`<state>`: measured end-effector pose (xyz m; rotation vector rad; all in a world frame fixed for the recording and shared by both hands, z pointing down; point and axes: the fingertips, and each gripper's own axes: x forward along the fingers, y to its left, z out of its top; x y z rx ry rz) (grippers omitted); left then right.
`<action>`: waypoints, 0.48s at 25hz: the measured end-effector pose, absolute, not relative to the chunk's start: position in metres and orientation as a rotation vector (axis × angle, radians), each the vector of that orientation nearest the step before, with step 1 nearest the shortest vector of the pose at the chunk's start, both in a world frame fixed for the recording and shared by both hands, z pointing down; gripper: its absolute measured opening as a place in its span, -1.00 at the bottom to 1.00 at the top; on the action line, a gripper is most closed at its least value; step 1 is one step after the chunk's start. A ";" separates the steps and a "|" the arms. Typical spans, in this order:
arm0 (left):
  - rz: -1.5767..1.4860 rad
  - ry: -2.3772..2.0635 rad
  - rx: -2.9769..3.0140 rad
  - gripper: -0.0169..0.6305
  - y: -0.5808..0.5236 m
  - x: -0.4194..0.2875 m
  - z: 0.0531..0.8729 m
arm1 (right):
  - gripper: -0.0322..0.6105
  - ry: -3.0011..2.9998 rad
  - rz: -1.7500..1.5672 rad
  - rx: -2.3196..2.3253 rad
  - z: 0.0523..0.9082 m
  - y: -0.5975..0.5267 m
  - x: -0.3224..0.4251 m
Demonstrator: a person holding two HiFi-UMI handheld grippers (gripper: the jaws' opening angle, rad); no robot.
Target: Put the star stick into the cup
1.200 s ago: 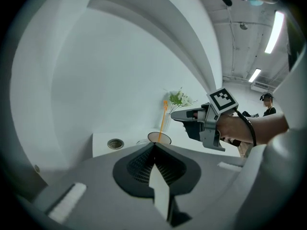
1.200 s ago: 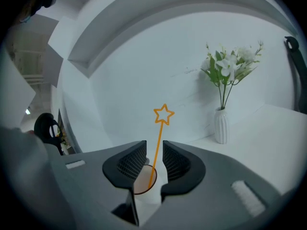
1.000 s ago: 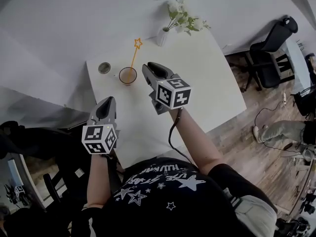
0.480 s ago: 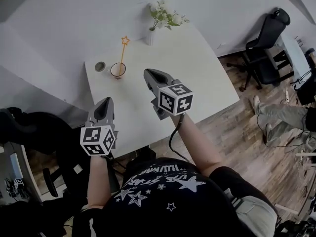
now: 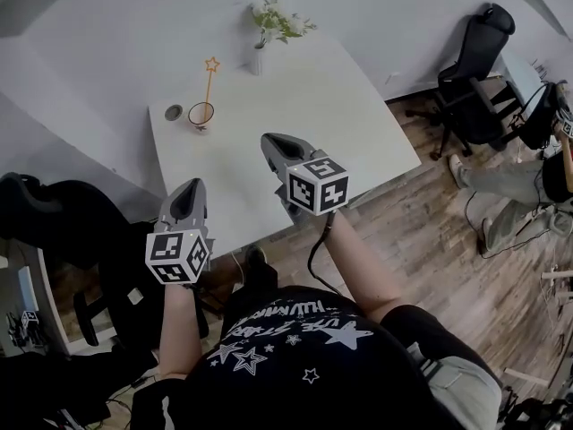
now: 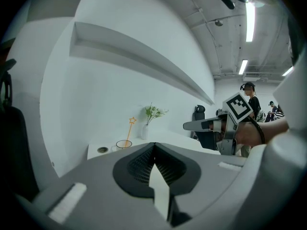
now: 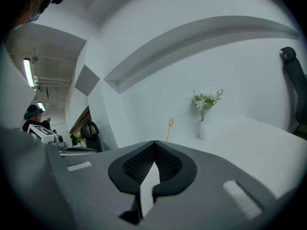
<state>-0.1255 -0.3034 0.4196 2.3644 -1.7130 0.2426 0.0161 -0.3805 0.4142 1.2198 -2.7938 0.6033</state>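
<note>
**Entry: star stick task, status of items**

1. Star stick [image 5: 209, 86]: orange, star-topped. Its lower end sits inside the cup [image 5: 200, 115], and its star end leans out above the rim.
2. Cup: upright on the white table [image 5: 304, 124], holding the stick.
3. Left gripper [image 5: 190, 188]: jaws pressed together with nothing between them. It is well apart from the cup, on the person's side of it.
4. Right gripper [image 5: 271, 141]: jaws fully together and empty. It is also well apart from the cup, toward the person and to the cup's right.
5. Small round object [image 5: 173, 112]: just left of the cup.
6. Vase of flowers [image 5: 257, 61]: beyond the cup and to its right.

**Progress (judged):** the placement looks done, with the stick in the cup and neither gripper touching it. No step appears to be left. The 1 doubt is how steadily the leaning stick rests against the rim.
</note>
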 end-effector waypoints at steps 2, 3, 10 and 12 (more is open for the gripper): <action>0.244 -1.711 2.367 -0.94 -0.293 -0.118 0.421 | -0.86 -2.784 0.600 1.215 0.417 -0.367 0.024; 0.244 -1.709 2.368 -0.94 -0.288 -0.115 0.421 | -0.86 -2.780 0.599 1.212 0.418 -0.360 0.029; 0.243 -1.687 2.377 -0.94 -0.249 -0.090 0.424 | -0.86 -2.770 0.605 1.199 0.425 -0.316 0.053; 0.242 -1.685 2.377 -0.94 -0.239 -0.084 0.426 | -0.86 -2.767 0.606 1.195 0.427 -0.305 0.059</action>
